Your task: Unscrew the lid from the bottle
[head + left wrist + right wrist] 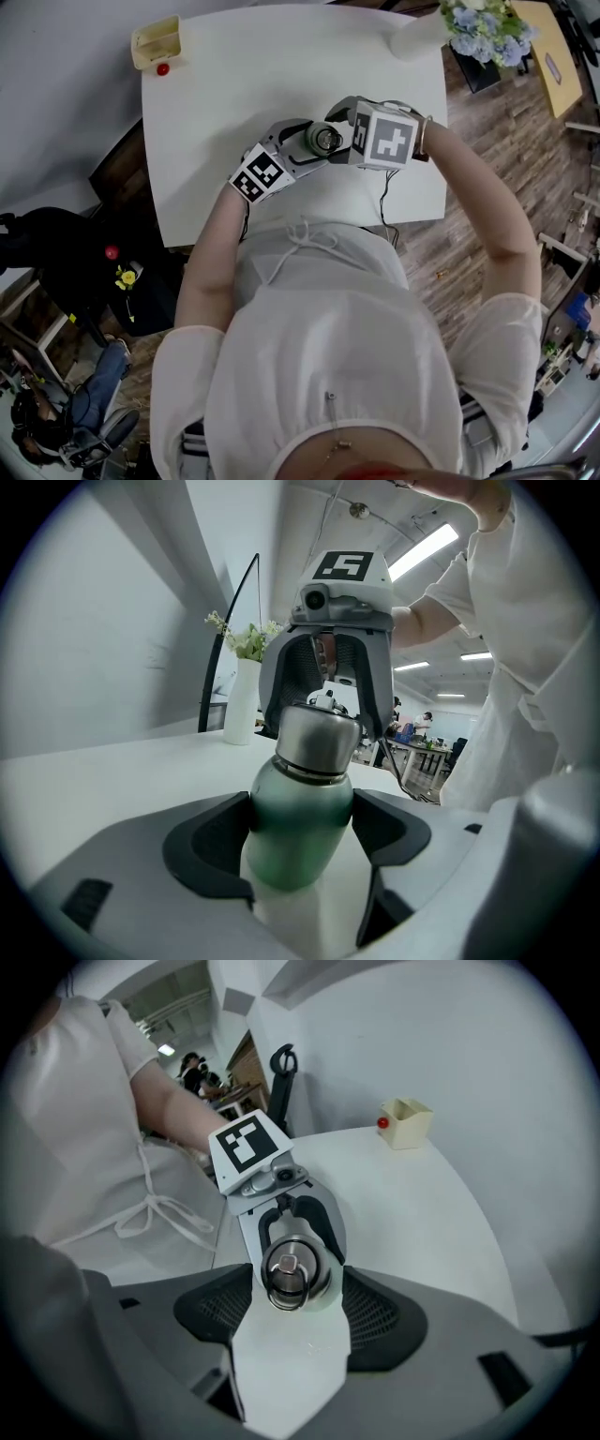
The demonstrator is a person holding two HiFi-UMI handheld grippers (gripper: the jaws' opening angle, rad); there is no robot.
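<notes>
A green metal bottle (300, 827) with a steel screw lid (319, 738) is held just above the white table (234, 112). My left gripper (302, 808) is shut on the bottle's body, both dark pads pressed against its sides. My right gripper (292, 1283) comes at the lid (289, 1274) from the opposite side. Its jaws stand on either side of the lid with a thin gap at each pad, so it is open. In the head view the lid (325, 139) shows between the two marker cubes, near the table's front edge.
A small beige box (157, 42) and a red ball (163, 68) sit at the table's far left corner. A white vase of flowers (417, 37) stands at the far right corner. The person's body is close against the front edge.
</notes>
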